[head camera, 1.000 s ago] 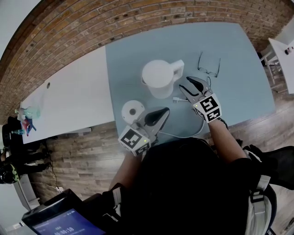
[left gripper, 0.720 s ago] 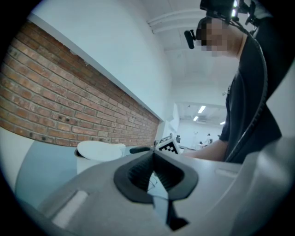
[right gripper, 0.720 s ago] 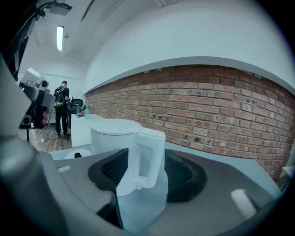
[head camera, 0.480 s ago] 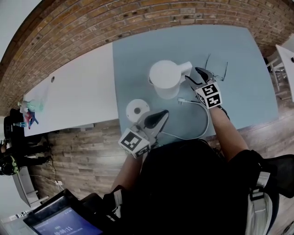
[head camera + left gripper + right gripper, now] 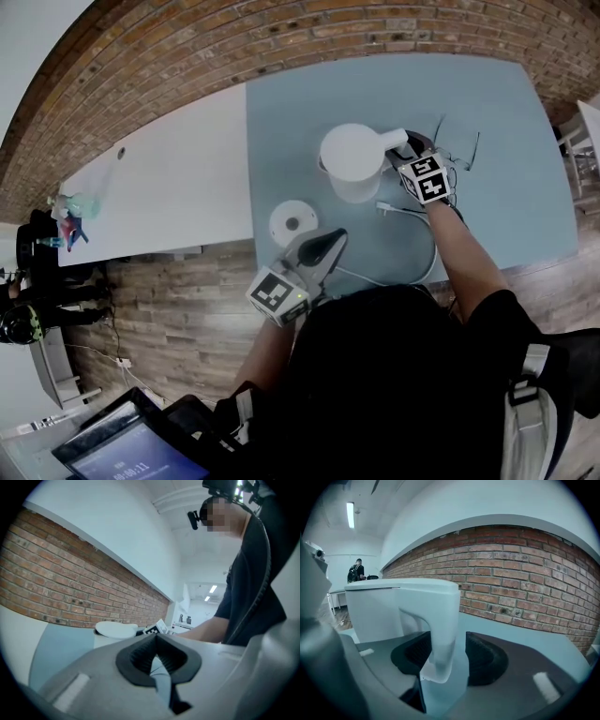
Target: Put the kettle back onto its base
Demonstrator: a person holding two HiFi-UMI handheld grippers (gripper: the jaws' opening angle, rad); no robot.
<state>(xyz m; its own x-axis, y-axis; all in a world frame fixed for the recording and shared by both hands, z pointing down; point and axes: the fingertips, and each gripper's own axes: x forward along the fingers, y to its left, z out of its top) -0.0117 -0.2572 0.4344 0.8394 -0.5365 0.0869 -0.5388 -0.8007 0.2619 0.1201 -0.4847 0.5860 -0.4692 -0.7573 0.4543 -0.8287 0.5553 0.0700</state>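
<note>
kettle point(image 5: 352, 167): on table point(image 5: 506, 112) | base point(image 5: 292, 223): near, apart | glasses point(image 5: 461, 148), cable point(image 5: 392, 207): beside

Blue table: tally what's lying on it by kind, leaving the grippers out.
kettle: 1
kettle base: 1
power cable: 1
glasses: 1
Total: 4

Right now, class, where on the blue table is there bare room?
Bare on the blue table: far strip between kettle and brick wall, left edge beside the base. Crowded: right of the kettle, with glasses and cable.
</note>
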